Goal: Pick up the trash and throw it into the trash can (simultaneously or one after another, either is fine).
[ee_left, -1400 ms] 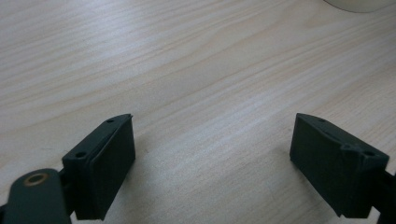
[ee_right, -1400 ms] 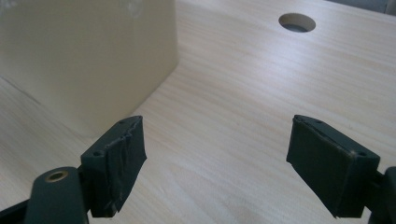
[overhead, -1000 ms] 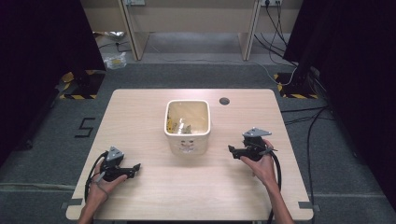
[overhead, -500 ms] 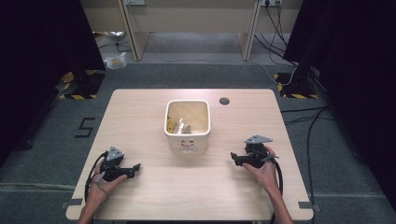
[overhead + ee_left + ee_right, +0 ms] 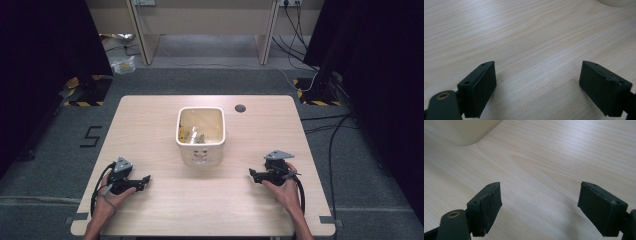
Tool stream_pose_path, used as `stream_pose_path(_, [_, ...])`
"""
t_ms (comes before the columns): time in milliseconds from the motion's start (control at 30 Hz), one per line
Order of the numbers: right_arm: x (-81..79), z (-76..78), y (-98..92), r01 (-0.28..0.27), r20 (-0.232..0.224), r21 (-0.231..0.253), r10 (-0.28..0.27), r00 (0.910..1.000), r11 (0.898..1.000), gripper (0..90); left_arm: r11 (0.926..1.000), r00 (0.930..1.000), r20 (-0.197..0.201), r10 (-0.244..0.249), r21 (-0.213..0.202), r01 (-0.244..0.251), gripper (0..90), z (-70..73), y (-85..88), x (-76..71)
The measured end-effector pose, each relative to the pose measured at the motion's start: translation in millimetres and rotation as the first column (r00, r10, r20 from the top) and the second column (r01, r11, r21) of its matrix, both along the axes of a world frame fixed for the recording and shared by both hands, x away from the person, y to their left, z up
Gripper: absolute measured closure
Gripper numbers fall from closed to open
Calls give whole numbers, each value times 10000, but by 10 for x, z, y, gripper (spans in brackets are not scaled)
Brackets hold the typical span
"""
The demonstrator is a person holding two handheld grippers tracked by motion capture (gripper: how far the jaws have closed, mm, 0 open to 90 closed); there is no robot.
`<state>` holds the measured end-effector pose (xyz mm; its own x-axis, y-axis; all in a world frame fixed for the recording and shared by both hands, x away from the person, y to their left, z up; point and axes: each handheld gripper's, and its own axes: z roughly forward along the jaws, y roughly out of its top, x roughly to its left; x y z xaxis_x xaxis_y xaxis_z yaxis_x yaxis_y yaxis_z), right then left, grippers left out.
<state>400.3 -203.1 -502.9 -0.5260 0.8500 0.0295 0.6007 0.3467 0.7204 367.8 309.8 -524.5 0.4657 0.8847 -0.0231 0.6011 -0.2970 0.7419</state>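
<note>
Tabletop [image 5: 165, 120] wide and pale, with a white bin [image 5: 200, 135] standing near its middle, a little toward the far edge. Bits of something yellowish lie inside the bin; what they are, hard to tell. A small dark hole [image 5: 240, 108] sits in the wood just beyond the bin, to its right.

Left gripper [image 5: 144, 180] rests low near the front left corner, in the left hand [image 5: 107, 197], pointing toward the middle. Its fingers [image 5: 480, 87] stand wide apart with nothing between them, just bare wood grain, and the bin's base peeks in at the top right of the left gripper view.

Right gripper [image 5: 253, 174] sits near the front right, in the right hand [image 5: 286, 190], aimed inward too. Its fingers [image 5: 486, 206] are spread wide as well, holding nothing, and the bin's rounded base [image 5: 464, 131] shows up at the top left of the right gripper view.

Plenty of open wood between the two grippers and in front of the bin. Both grippers are well apart from the bin and lie inside the side edges. Grey floor [image 5: 60, 165] rings the tabletop, with a "5" [image 5: 91, 136] marked at the left.
</note>
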Motion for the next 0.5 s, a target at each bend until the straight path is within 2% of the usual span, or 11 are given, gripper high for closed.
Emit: stream_pose_path(500, [-176,-82,-43,171,-96,-185,-173,9998,9997,188,10000,10000,1,1,0,-1,133,0,0,0])
